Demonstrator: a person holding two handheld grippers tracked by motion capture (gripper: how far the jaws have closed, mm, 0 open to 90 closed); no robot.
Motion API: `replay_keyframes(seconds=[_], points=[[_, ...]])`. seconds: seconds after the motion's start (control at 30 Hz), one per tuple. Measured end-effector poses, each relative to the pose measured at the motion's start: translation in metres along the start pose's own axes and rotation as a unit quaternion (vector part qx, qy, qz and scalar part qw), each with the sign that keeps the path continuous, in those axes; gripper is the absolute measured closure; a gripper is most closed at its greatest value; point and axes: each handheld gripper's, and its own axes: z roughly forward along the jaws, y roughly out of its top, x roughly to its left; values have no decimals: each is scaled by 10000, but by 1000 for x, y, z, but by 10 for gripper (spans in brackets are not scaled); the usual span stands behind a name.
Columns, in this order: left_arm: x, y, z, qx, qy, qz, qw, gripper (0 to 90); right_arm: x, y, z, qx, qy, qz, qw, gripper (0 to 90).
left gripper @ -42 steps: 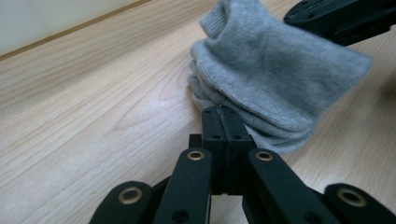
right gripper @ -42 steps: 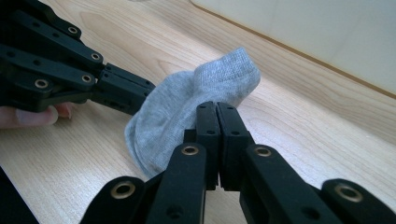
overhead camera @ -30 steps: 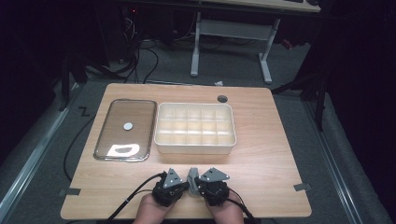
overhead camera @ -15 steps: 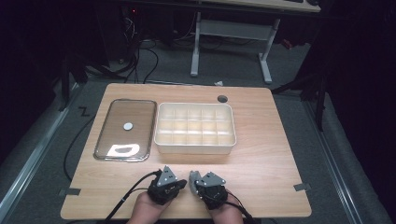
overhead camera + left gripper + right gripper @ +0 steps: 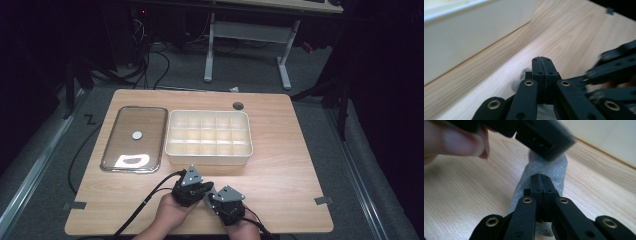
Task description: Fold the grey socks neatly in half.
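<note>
High view: the left hand-held gripper (image 5: 196,186) and right hand-held gripper (image 5: 218,201) sit together on the light wooden worktop (image 5: 285,165), near a cream compartmented plastic tray (image 5: 208,158) beside a clear lid (image 5: 134,134). Left gripper view: jaws closed on nothing. Right gripper view: closed jaws rest over a grey fabric sock (image 5: 554,170).

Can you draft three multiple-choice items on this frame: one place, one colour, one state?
1. Where does the glass lid lie?
A. left of the divided box
B. on the box
C. on the floor

2. What colour is the cloth under the right gripper?
A. red
B. grey
C. green

3. How do the left gripper's jaws stand?
A. wide open
B. shut together
C. clamped on the lid

Key: 1 A, the lid lies flat on the table beside the box; 2 B, grey knit shows past the jaws; 3 B, the jaws meet with no gap.
</note>
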Motion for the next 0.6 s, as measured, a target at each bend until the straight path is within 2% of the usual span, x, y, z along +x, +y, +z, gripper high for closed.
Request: replay_keyframes(seconds=[0.1, 0.2, 0.23, 0.3, 0.33, 0.4, 0.43, 0.5, 0.6], points=[[6, -9, 4, 20, 11, 4, 10000, 900, -1, -1, 0, -62, 18, -9, 10000, 900], [4, -11, 4, 17, 70, 147, 9999, 900, -2, -1, -1, -62, 59, 33, 10000, 900], [3, -12, 4, 21, 107, 194, 9998, 900, -2, 1, -5, -39, 87, 57, 9999, 900], [4, -13, 4, 12, 122, 215, 9997, 900, 3, 4, -17, -196, 213, -50, 9996, 900], [4, -13, 4, 4, 124, 228, 9997, 900, 7, 4, -20, -189, 274, -134, 9994, 900], [3, -14, 4, -3, 115, 255, 9996, 900, 12, -1, -16, 39, 376, -161, 9992, 900], [2, -14, 5, -7, 122, 261, 9996, 900, 14, -4, -11, 115, 325, -182, 9992, 900], [2, -15, 5, -35, 137, 299, 9995, 900, 11, -7, -9, 82, 363, 27, 9993, 900], [2, -17, 5, -61, 130, 309, 9994, 900, 11, -9, -7, 79, 370, 92, 9992, 900]])
